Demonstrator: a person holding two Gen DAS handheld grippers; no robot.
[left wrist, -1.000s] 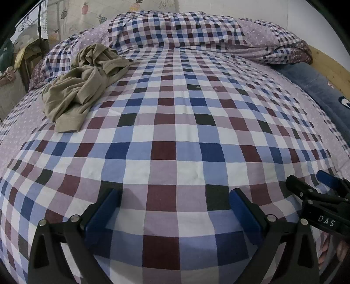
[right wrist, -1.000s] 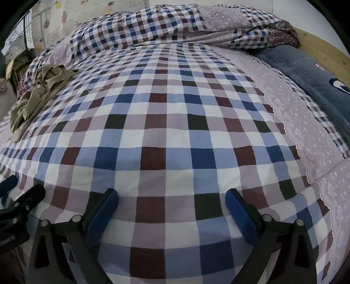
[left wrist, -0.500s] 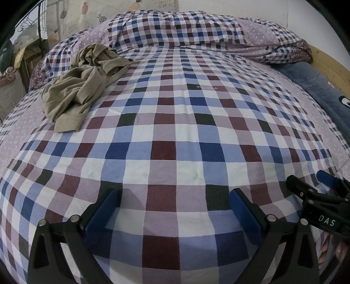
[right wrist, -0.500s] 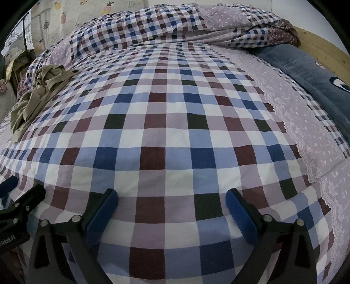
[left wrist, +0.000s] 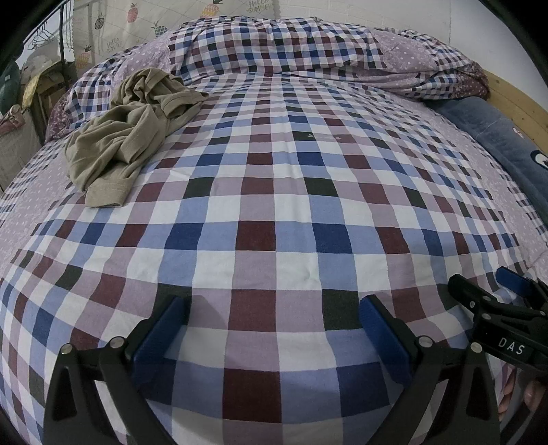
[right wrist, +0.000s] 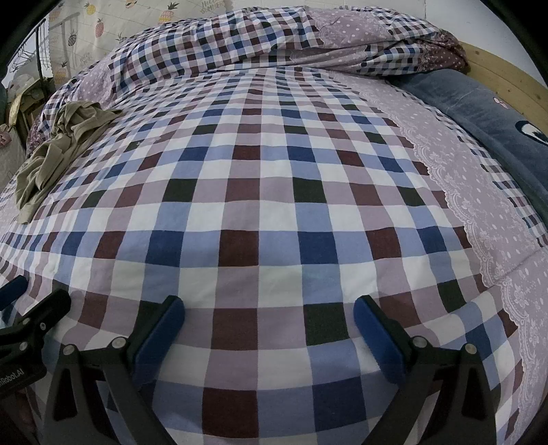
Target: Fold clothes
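One crumpled shirt (left wrist: 130, 126) beside quilt (left wrist: 308, 44)

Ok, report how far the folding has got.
Nothing is folded yet. The tan garment lies crumpled on the checked bedspread. Left hand-held gripper and right hand-held gripper are open, holding nothing. Left: grasp it, spread it, fold it.

bed (left wrist: 274, 212): checked cover | wall (left wrist: 394, 13): white | headboard (right wrist: 507, 72): probably wood

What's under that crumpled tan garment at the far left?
The tan garment lies directly on the checked bedspread, its far end against the bunched duvet. Anything beneath its folds is covered.
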